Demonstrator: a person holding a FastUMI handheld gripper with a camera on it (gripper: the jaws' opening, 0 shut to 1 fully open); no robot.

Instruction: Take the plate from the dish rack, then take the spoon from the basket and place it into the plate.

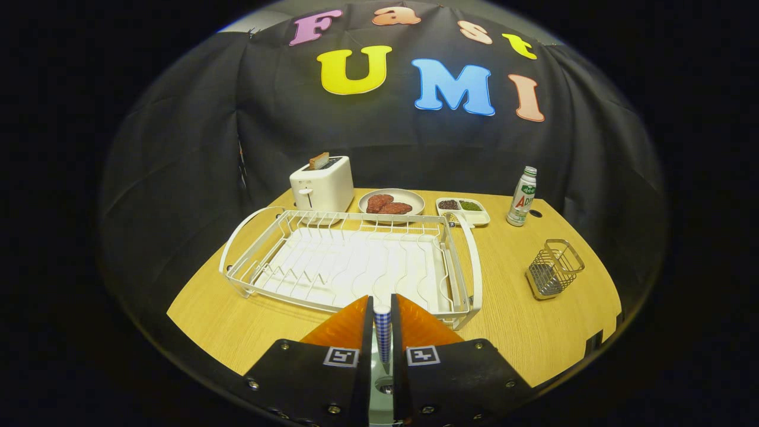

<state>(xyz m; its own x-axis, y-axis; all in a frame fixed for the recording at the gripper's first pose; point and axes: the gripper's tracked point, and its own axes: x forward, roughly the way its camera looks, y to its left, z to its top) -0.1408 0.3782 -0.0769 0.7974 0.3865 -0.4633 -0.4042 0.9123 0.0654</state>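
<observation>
My gripper (382,303) is shut on a thin spoon handle (383,332) with a blue-and-white check pattern. The handle stands upright between the two orange fingers (347,329), its rounded end level with their tips. The rest of the spoon is hidden behind the fingers. A pale surface (380,403) shows low in the gap between the finger mounts; I cannot tell what it is. Just ahead of the fingers lies the white wire dish rack (350,261), with nothing in its slots. The wire basket (553,268) stands to the right of the rack and holds nothing.
At the back of the wooden table (522,332) stand a white toaster (322,184) with a slice in it, a plate of meat patties (391,202), a small divided tray (463,210) and a bottle (522,196). The table's front edge is just below the gripper.
</observation>
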